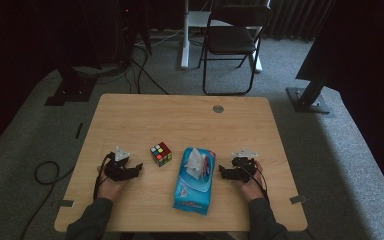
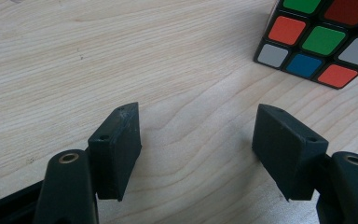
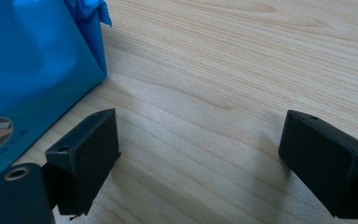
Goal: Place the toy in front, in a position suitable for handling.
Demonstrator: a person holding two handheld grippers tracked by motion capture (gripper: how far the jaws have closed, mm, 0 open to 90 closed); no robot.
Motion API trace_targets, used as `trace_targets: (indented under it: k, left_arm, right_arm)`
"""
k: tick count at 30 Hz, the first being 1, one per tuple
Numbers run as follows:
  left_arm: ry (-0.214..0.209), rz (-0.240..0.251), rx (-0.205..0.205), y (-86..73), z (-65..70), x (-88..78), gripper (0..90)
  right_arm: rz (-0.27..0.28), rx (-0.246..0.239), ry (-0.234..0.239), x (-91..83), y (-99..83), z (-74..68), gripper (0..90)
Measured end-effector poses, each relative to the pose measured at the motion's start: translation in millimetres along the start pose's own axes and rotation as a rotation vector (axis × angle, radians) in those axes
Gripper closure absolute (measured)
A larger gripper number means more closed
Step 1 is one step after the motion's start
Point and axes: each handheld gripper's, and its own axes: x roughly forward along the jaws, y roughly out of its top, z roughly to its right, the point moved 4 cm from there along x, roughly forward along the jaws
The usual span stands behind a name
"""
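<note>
A scrambled puzzle cube (image 1: 161,154) sits on the wooden table (image 1: 180,120), left of a blue pack of wipes (image 1: 195,179) with a white tissue sticking out of its top. My left gripper (image 1: 136,169) rests on the table just left of the cube, held by a hand, jaws apart with nothing between them. In the left gripper view the left gripper (image 2: 196,140) stands open over bare wood, the cube (image 2: 321,39) at the upper right. My right gripper (image 1: 222,172) lies just right of the pack. In its own view the right gripper (image 3: 199,154) is open and empty, the blue pack (image 3: 32,70) at its left.
A round grommet (image 1: 218,108) sits near the table's far edge. Behind the table stand a black folding chair (image 1: 232,40), a white desk leg (image 1: 185,35) and dark stand bases (image 1: 310,97). Cables trail over the grey carpet at left.
</note>
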Motion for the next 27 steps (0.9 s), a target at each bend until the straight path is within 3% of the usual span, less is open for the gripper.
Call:
trace_targets:
  k: [12, 16, 22, 23, 27]
  left_arm:
    - [-0.013, -0.003, 0.013, -1.0, 2.9, -1.2, 31.2]
    - [-0.071, 0.005, -0.015, -0.4, 6.5, -3.0, 32.5]
    - [-0.116, 0.034, 0.032, 7.4, 20.6, -4.2, 27.9]
    - [-0.137, 0.057, 0.067, 14.0, 30.0, -5.6, 27.4]
    - [-0.163, 0.071, 0.089, 24.3, 43.3, -2.3, 25.9]
  right_arm:
    - [0.0, -0.021, 0.021, -1.3, -1.3, -1.7, 11.6]
    - [0.0, -0.02, 0.021, -1.3, -1.3, -1.7, 11.6]
    - [0.0, -0.021, 0.021, -1.3, -1.3, -1.7, 11.6]
    - [0.0, -0.021, 0.021, -1.4, -1.3, -1.7, 11.6]
    - [-0.001, -0.021, 0.021, -1.5, -1.4, -1.7, 11.7]
